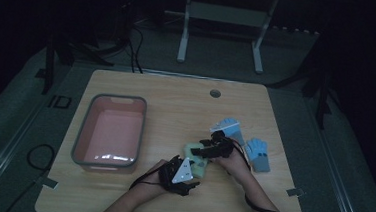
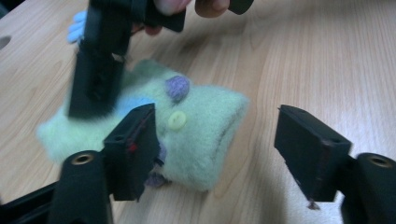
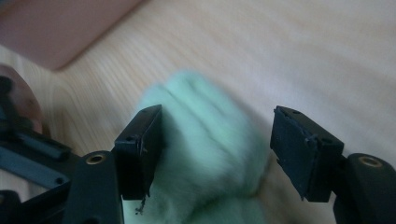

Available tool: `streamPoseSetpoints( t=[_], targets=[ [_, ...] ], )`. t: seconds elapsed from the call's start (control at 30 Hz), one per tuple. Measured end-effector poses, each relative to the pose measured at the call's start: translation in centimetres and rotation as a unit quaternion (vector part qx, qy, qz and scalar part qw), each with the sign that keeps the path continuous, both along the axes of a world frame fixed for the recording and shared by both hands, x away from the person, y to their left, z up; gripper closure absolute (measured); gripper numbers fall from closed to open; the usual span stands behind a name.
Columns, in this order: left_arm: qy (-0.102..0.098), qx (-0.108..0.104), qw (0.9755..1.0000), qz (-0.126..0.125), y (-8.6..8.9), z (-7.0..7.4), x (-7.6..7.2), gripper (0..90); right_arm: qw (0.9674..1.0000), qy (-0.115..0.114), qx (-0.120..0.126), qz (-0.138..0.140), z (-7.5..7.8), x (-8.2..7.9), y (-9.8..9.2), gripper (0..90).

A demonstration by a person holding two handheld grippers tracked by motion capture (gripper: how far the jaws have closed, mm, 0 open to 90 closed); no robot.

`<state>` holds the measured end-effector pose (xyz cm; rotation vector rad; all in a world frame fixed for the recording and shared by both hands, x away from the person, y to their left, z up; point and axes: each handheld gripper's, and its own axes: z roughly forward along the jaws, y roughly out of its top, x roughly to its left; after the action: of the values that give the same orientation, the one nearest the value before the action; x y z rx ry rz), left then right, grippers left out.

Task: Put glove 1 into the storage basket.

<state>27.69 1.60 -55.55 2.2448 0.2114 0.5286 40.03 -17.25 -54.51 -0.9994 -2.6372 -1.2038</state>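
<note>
A pale green fuzzy glove (image 1: 196, 159) lies on the wooden table between my two grippers. In the left gripper view the glove (image 2: 196, 126) shows a purple bobble, a yellow button and a blue patch. My left gripper (image 2: 215, 116) is open: one jaw lies over the glove's near edge and the other stands clear on bare wood. A finger of the right gripper (image 2: 95, 79) rests on the glove's far side. My right gripper (image 3: 217, 116) straddles the glove (image 3: 205, 149) with its jaws apart, and the right jaw does not touch it. From above, the left gripper (image 1: 191, 174) sits below the glove and the right gripper (image 1: 204, 148) above it.
A pink bin with a grey rim (image 1: 141, 133) stands on the left half of the table. Two blue gloves (image 1: 229, 126) (image 1: 259, 152) lie to the right of the hands. A round cable hole (image 1: 215, 93) sits near the far edge.
</note>
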Motion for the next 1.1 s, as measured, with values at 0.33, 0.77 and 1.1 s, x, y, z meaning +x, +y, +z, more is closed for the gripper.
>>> streamPoseSetpoints(
  t=[0.33,0.77,1.1],
  targets=[
    [-0.006,0.032,0.9993,-0.018,-0.5,-0.7,1.0,42.9,0.9992,0.029,0.025,0.014,-1.0,0.2,-0.3,47.7],
    [0.022,0.039,0.9989,0.011,-0.4,1.9,2.5,73.7,0.9989,0.03,0.036,0.002,-0.1,-0.1,-0.2,68.3],
    [0.023,0.035,0.999,0.017,0.9,5.5,2.7,74.0,0.9984,0.007,0.057,0.005,3.8,-0.2,0.7,69.9]
  ],
)
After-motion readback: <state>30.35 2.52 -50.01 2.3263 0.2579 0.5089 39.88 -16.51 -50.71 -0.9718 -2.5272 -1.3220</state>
